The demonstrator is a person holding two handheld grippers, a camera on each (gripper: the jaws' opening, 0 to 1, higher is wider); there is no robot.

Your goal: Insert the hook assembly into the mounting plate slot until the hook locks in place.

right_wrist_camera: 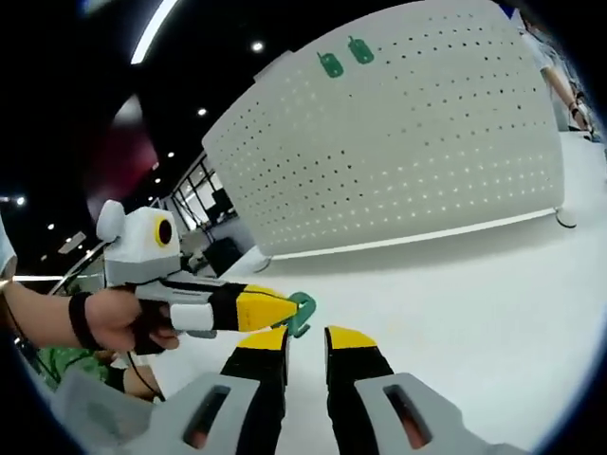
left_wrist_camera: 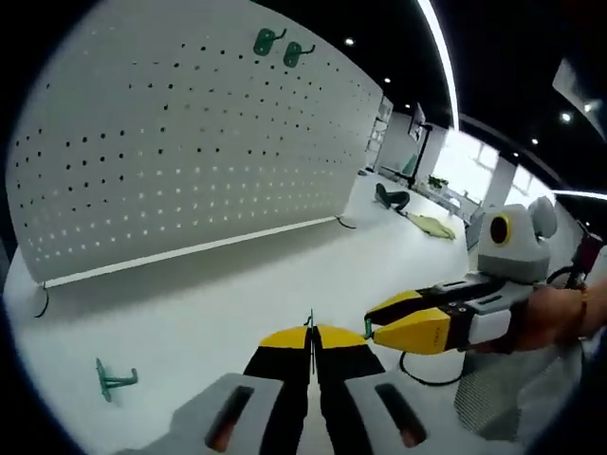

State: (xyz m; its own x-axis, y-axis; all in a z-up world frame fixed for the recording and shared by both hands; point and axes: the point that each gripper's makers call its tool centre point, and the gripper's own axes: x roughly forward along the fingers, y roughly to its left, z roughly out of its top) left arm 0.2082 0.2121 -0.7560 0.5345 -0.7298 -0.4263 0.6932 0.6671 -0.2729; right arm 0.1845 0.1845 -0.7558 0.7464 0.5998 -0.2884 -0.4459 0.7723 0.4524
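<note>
My left gripper (left_wrist_camera: 310, 338) is shut on a green hook (right_wrist_camera: 303, 311); in the left gripper view only a thin edge of it rises between the jaws. In the right gripper view the left gripper (right_wrist_camera: 289, 309) comes in from the left and holds the hook just above my right gripper (right_wrist_camera: 306, 338), which stands open with nothing in it. The right gripper (left_wrist_camera: 372, 322) sits close to the right of my left jaws. The white pegboard (left_wrist_camera: 190, 142) (right_wrist_camera: 408, 142) stands upright behind, with two green hooks (left_wrist_camera: 280, 45) (right_wrist_camera: 344, 57) mounted near its top. Another green hook (left_wrist_camera: 114, 379) lies on the white table (left_wrist_camera: 237, 284).
A hand (left_wrist_camera: 560, 318) (right_wrist_camera: 114, 322) grips each gripper's handle. A black cable (left_wrist_camera: 422, 377) and a mesh item (left_wrist_camera: 493, 403) lie near the right gripper. Far across the table are a dark object (left_wrist_camera: 391, 197) and a yellowish cloth (left_wrist_camera: 433, 226).
</note>
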